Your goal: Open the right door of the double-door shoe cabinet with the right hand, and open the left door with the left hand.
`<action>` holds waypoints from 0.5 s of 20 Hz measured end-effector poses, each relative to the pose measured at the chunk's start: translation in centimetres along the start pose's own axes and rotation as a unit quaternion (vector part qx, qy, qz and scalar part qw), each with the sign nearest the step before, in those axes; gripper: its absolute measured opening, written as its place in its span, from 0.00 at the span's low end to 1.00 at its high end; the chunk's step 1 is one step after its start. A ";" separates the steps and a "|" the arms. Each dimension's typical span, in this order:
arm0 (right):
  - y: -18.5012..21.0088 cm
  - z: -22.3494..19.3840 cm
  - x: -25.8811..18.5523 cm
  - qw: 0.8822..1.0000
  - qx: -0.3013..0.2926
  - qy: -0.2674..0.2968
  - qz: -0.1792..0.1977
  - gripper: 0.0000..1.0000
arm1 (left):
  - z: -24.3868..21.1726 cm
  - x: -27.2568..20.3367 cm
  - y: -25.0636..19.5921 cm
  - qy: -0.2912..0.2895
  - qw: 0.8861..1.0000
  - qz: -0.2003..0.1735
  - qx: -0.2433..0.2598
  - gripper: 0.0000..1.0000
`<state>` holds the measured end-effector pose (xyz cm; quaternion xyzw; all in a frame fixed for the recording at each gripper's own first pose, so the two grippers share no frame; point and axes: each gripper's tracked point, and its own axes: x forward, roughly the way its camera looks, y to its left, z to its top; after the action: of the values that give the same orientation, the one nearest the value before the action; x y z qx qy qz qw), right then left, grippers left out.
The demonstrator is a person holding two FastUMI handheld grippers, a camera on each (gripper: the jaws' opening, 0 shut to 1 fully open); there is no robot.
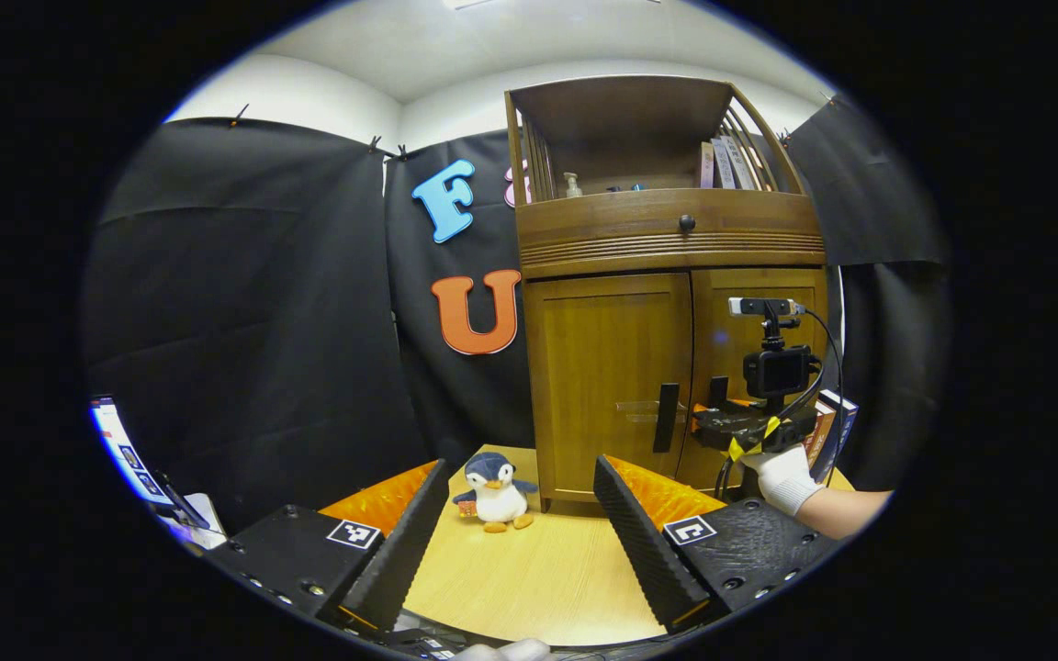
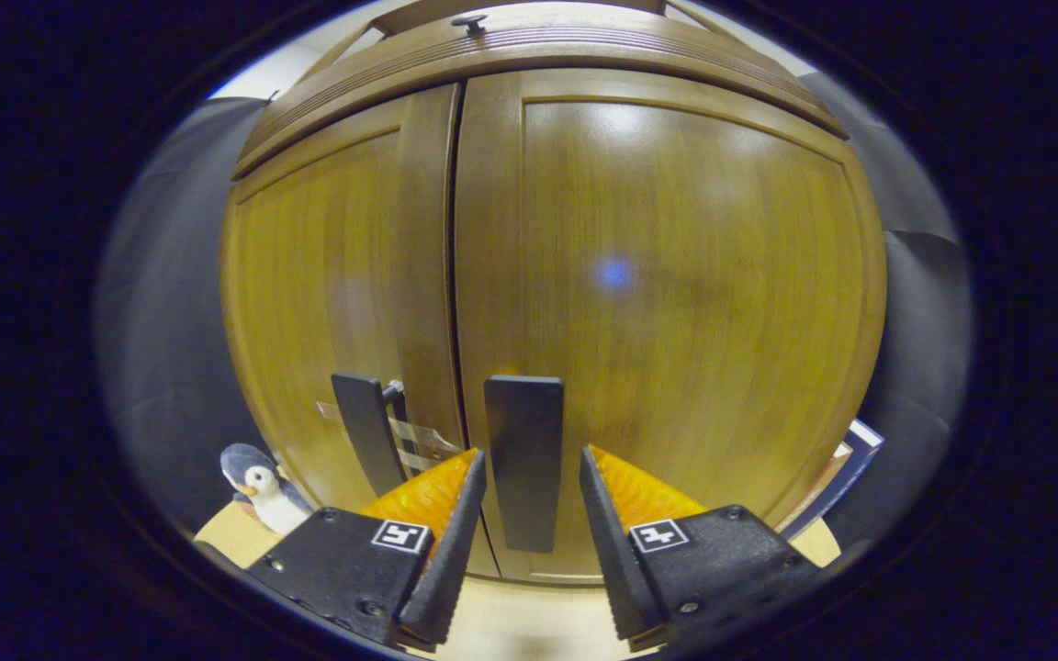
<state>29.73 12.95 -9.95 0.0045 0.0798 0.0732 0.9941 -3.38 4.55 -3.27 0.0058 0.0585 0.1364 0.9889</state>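
Note:
The wooden shoe cabinet [image 1: 621, 367] stands on the table with both doors closed. Each door has a dark vertical handle by the centre seam. In the right gripper view, the right door's handle [image 2: 523, 459] stands between the spread fingers of my right gripper [image 2: 531, 452], which is open; small gaps show on both sides. The left door's handle [image 2: 365, 431] is just to its left. In the left gripper view, a gloved hand [image 1: 784, 477] holds the right gripper [image 1: 722, 420] at the right door. My left gripper [image 1: 520, 462] is open, well back from the left handle [image 1: 667, 418].
A small penguin plush [image 1: 495, 491] sits on the wooden table [image 1: 529, 569] at the cabinet's left front corner. Books [image 1: 827, 427] lean against the cabinet's right side. A drawer with a knob [image 1: 686, 222] and an open shelf sit above the doors. A screen [image 1: 120, 450] glows far left.

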 end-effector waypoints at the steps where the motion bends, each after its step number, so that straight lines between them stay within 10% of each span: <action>1: 0.1 0.0 0.1 1.000 0.000 0.002 0.002 0.63 | 0.0 0.0 0.2 0.000 1.000 0.001 -0.003 0.96; 10: 0.0 -0.2 0.4 1.000 0.008 0.016 -0.008 0.36 | 0.0 -0.9 1.5 -0.004 1.000 0.011 -0.011 0.96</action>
<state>30.05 12.97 -10.20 0.0110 0.0958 0.0643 0.9933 -4.63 5.74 -3.14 -0.0033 0.0526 0.1481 0.9876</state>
